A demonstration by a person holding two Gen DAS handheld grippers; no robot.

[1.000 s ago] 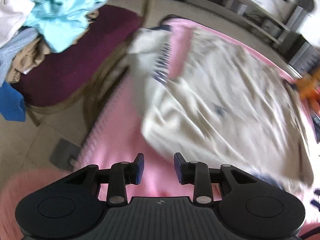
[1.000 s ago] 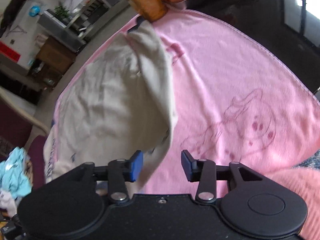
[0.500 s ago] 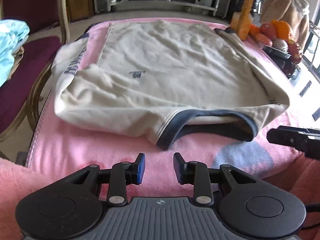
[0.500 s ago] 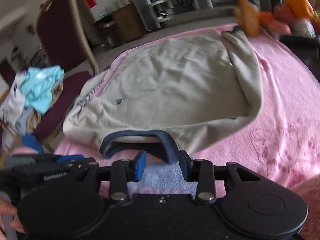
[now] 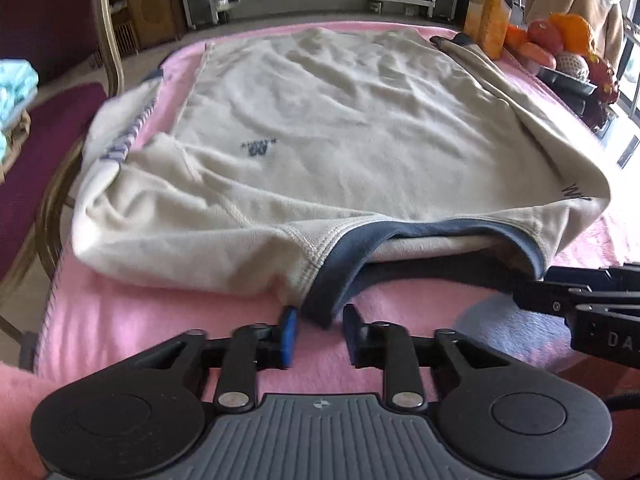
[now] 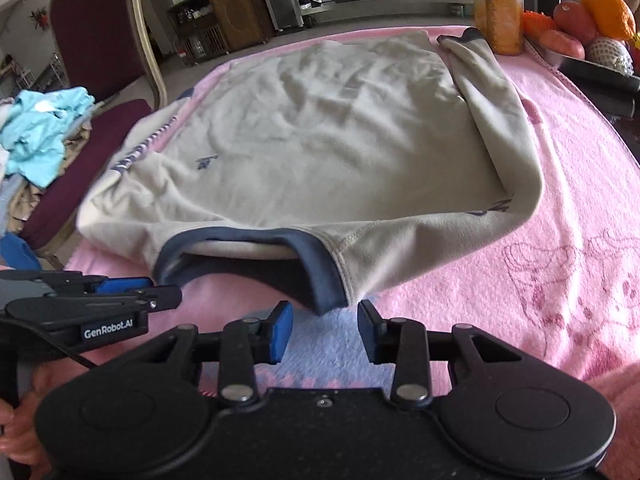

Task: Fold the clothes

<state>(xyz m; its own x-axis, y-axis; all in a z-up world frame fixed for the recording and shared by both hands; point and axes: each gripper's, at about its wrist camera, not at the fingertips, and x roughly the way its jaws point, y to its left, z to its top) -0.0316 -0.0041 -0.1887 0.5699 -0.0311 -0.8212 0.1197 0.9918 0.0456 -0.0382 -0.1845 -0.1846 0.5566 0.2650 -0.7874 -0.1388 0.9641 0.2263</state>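
A cream sweatshirt (image 5: 340,120) (image 6: 320,140) lies flat on a pink blanket (image 5: 140,320) (image 6: 560,260), its navy collar (image 5: 400,232) (image 6: 240,238) facing me. In the left wrist view my left gripper (image 5: 319,320) is at the collar's left corner. Its jaws are closing, with the collar's lower tip between them and a gap still showing at each pad. In the right wrist view my right gripper (image 6: 325,316) is at the collar's right corner, jaws closing, the navy tip just inside the fingertips and not pinched. Both sleeves are folded along the body.
A maroon chair (image 5: 40,140) (image 6: 100,40) stands at the left with a pile of clothes (image 6: 44,132) on its seat. A dish of fruit (image 5: 560,52) (image 6: 592,20) and a tall orange object (image 6: 498,8) stand at the far right. Shelves line the back wall.
Both grippers have swung from the sweatshirt's sides round to its collar end and come close to the collar. Both pairs of jaws stand narrower than before.
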